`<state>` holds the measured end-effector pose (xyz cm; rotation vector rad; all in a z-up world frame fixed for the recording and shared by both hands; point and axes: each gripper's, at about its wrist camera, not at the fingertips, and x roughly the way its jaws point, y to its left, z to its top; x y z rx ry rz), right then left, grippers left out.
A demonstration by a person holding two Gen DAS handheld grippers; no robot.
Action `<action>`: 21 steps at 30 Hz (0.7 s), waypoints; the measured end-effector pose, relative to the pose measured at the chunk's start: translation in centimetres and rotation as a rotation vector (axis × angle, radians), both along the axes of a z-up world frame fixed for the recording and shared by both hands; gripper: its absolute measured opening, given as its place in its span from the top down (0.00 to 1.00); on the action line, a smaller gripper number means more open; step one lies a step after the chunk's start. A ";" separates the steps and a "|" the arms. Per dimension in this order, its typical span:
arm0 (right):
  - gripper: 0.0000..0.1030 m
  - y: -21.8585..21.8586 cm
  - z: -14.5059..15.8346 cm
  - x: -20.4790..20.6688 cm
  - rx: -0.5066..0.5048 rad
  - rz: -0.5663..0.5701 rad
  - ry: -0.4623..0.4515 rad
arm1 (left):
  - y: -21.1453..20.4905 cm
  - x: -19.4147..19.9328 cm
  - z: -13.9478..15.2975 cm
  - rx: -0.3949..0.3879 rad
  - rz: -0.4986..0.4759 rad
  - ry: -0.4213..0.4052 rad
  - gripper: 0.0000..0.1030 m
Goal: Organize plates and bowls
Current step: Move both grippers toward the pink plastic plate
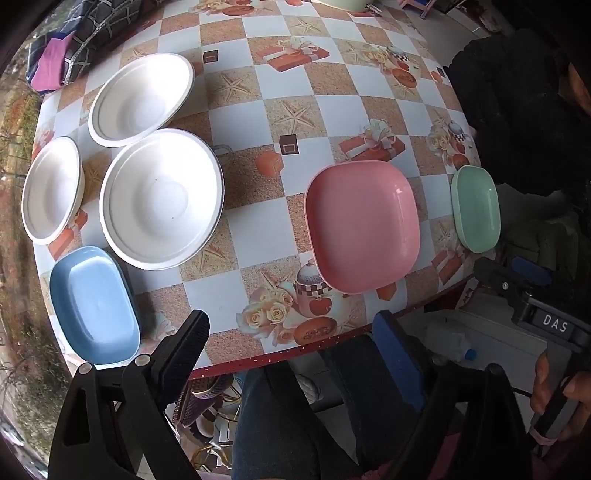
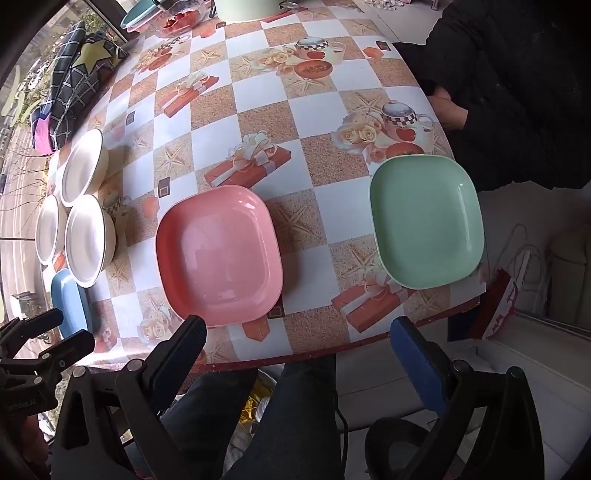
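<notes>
On the checked tablecloth lie a pink square plate (image 1: pixel 364 225) (image 2: pixel 219 254), a green square plate (image 1: pixel 476 208) (image 2: pixel 426 221) to its right, and a blue plate (image 1: pixel 94 304) (image 2: pixel 68 304) at the near left edge. Three white bowls (image 1: pixel 160 199) (image 1: pixel 142 98) (image 1: pixel 51 190) stand apart at the left; the right wrist view shows them too (image 2: pixel 86 240). My left gripper (image 1: pixel 291 336) hovers open above the table's near edge, nothing between its fingers. My right gripper (image 2: pixel 299 339) is also open and empty, over the near edge below the pink and green plates.
A dark checked cloth bundle (image 1: pixel 81 33) (image 2: pixel 74 85) lies at the far left corner. Containers (image 2: pixel 177 14) stand at the far edge. A person in black (image 2: pixel 517 92) sits at the right side. My legs in jeans (image 1: pixel 295 417) are below the table edge.
</notes>
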<state>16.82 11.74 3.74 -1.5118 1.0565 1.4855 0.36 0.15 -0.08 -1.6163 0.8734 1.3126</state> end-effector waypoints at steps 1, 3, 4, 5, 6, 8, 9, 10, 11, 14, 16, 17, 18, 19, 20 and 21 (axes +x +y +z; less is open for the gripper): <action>0.02 0.2 -0.1 0.2 -0.001 0.003 0.001 | 0.1 0.1 -0.1 -0.003 0.005 0.004 0.10; 0.02 0.7 -0.2 0.4 -0.002 0.012 0.006 | 0.8 0.1 -0.2 -0.014 0.009 0.008 0.10; 0.02 0.9 -0.2 0.6 -0.002 0.016 0.009 | 0.8 -0.1 -0.3 -0.014 0.011 0.001 0.10; 0.02 1.3 -0.2 0.5 -0.002 0.015 0.010 | 0.8 -0.1 -0.3 -0.019 0.011 0.004 0.10; 0.02 1.1 -0.1 0.4 0.000 0.012 0.013 | 0.8 0.0 -0.3 -0.025 0.012 0.010 0.10; 0.02 1.3 -0.2 0.4 0.002 0.011 0.017 | 0.4 -0.1 -0.3 -0.039 0.009 0.026 0.10; 0.02 1.3 -0.2 0.3 0.001 0.010 0.018 | 0.7 -0.1 -0.5 -0.045 0.007 0.021 0.10; 0.02 1.3 -0.4 0.2 0.003 0.014 0.020 | 1.0 -0.1 -0.6 -0.053 0.005 0.010 0.10; 0.02 1.4 -0.4 0.1 0.001 0.014 0.021 | 1.0 -0.1 -0.7 -0.056 0.003 0.009 0.10; 0.02 1.3 -0.8 0.1 -0.003 0.019 0.022 | 1.3 -0.2 -1.0 -0.077 0.001 0.013 0.10; 0.02 1.3 -1.0 0.0 -0.006 0.020 0.021 | 1.4 -0.3 -1.2 -0.077 -0.001 0.009 0.10; 0.02 1.4 -1.0 0.0 -0.008 0.021 0.027 | 1.5 -0.3 -1.4 -0.079 -0.001 0.009 0.10; 0.02 1.3 -1.1 -0.2 -0.011 0.021 0.026 | 1.5 -0.4 -1.5 -0.083 -0.003 0.007 0.10; 0.02 1.3 -1.2 -0.2 -0.012 0.021 0.024 | 1.5 -0.3 -1.6 -0.091 -0.002 0.005 0.10; 0.02 1.4 -1.2 -0.2 -0.018 0.021 0.029 | 1.6 -0.3 -1.8 -0.091 0.000 0.001 0.10; 0.02 1.5 -1.3 -0.3 -0.028 0.021 0.030 | 1.6 -0.4 -2.0 -0.093 0.000 -0.002 0.10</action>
